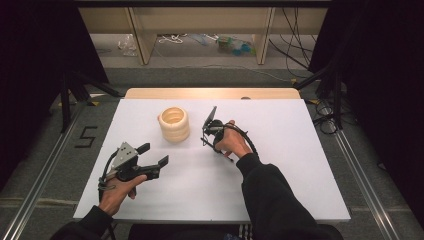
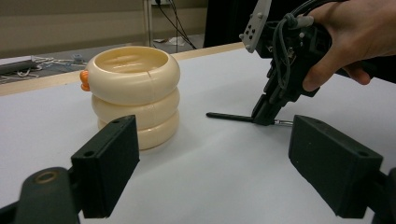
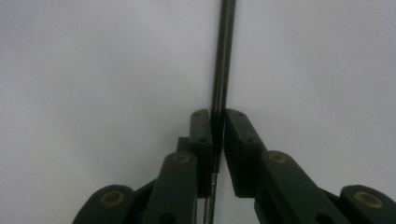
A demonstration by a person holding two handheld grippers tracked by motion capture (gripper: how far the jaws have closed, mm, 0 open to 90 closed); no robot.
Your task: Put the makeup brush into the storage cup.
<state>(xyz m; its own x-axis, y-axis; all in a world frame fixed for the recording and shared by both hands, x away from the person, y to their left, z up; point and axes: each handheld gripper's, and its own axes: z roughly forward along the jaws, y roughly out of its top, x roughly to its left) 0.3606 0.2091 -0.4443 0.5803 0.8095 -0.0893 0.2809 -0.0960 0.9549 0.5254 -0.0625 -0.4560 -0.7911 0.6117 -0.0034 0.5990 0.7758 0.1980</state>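
- Two grippers are in play: my right gripper [image 2: 264, 119] is clamped on a thin black rod [image 2: 229, 116], and my left gripper [image 1: 152, 154] hangs with its jaws wide apart and nothing between them.
- Location of the rod: it lies flat on the white table [image 1: 280, 190], to the right of the cream ring stack [image 1: 174, 124] and clear of it.
- Grip point: in the right gripper view the rod [image 3: 223, 56] runs straight up between the two pads, pinched along its dark shaft just ahead of a short silvery section near one end.
- Handling, by my judgement: the rod looks light, stiff and narrow. Its smooth round shaft may roll or pivot between flat pads, so I keep the pinch square across it.
- Because the hold sits near one end, the long free end may dip on lifting; I raise it slowly and level.
- Low profile: the pads sit close to the table surface, so I lift straight up before any sideways travel.
- The ring stack looks like hard, glossy plastic, three rings high with an orange knob at the top rim; I keep the rod's free tip away from it to avoid toppling it.
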